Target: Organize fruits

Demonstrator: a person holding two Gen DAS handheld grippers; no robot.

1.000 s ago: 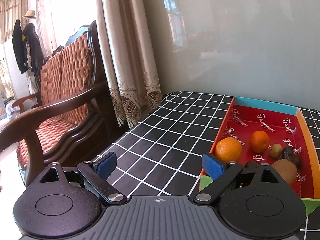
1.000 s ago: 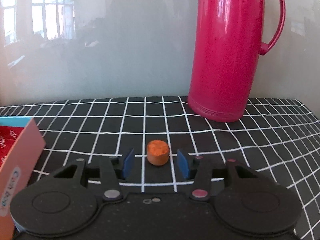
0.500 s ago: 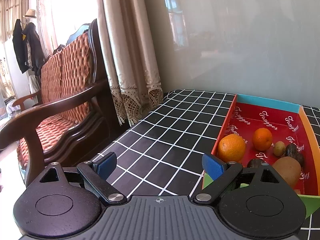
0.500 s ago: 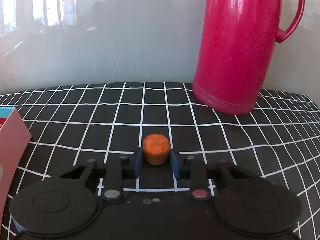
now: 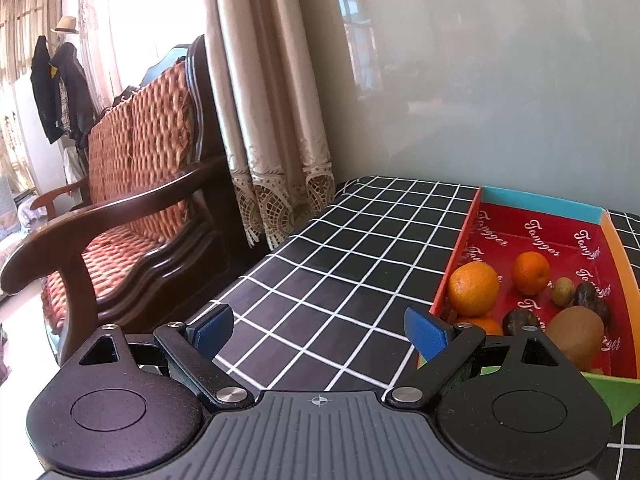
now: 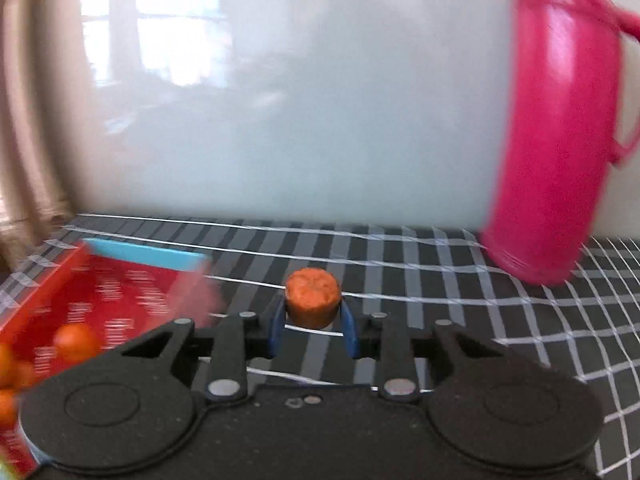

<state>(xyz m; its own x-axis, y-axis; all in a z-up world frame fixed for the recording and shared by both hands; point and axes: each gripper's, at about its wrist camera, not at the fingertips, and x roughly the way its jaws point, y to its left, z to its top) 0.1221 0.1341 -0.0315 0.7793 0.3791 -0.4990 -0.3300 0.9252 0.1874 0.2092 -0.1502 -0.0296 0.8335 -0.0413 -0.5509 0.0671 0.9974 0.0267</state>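
Right tongs grip an orange fruit; this view is blurred. Left tongs stand wide, empty, partly hiding the box.

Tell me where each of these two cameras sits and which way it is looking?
Left wrist: on the left gripper, looking along its open fingers over the checked table toward a chair.
Right wrist: on the right gripper, fingers shut on an orange piece, facing the pink flask.
Shared: the red box of fruit.
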